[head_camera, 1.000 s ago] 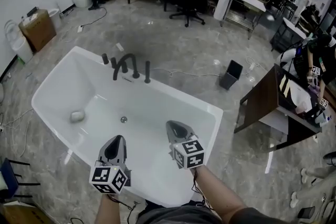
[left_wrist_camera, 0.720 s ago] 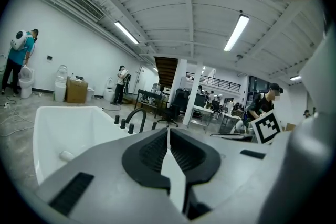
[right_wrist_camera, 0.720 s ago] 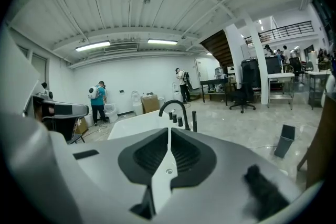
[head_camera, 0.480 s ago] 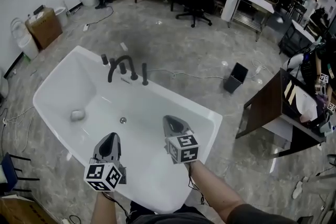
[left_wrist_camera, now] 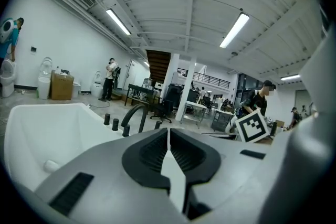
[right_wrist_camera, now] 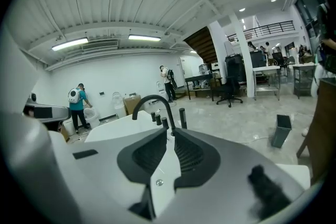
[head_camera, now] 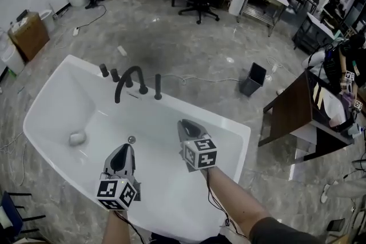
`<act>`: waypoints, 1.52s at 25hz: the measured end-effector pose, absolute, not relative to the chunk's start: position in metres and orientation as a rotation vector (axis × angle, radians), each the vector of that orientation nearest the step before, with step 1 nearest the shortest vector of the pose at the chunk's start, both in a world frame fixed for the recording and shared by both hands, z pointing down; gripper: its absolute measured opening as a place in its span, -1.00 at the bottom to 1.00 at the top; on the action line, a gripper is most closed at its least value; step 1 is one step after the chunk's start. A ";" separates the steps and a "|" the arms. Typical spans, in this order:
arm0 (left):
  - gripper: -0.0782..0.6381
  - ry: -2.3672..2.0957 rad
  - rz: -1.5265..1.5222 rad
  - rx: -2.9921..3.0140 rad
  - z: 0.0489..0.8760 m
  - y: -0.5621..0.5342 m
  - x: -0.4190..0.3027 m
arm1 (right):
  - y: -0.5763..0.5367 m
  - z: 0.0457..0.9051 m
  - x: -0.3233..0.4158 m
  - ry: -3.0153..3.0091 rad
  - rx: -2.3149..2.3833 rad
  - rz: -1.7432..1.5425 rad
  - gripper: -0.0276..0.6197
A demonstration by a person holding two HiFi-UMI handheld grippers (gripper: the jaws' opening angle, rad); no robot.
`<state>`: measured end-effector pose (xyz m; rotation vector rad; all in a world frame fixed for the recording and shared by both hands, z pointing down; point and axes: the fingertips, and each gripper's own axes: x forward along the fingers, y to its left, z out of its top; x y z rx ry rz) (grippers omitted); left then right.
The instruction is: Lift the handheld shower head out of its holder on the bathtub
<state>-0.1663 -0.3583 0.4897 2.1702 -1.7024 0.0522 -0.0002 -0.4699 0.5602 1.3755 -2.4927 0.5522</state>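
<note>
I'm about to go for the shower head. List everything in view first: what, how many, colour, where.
bathtub: one, white, mid-floor under both grippers
faucet spout: one, dark, arched, on the tub's far rim
knobs: at least two, dark, left of the spout
handheld shower head: one, dark, upright in its holder right of the spout
drain: one, grey, tub floor
small round object: one, pale, tub floor, left end
bin: one, black, floor beyond the tub
cardboard box: one, brown, by the left wall
office chair: one, black, far floor
desk: one, brown, right of the tub
left gripper: grey, shut, empty, over the tub
right gripper: grey, shut, empty, over the tub
</note>
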 end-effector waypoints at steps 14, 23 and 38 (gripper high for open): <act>-0.71 -1.684 0.059 2.142 0.562 -0.432 -0.228 | -0.586 0.641 -0.060 -2.427 1.390 0.555 -0.38; -0.71 -1.655 0.064 2.136 0.591 -0.448 -0.241 | -0.641 0.685 -0.077 -2.354 1.477 0.508 -0.29; -0.71 -1.655 0.060 2.108 0.625 -0.468 -0.262 | -0.690 0.726 -0.104 -2.328 1.439 0.438 -0.29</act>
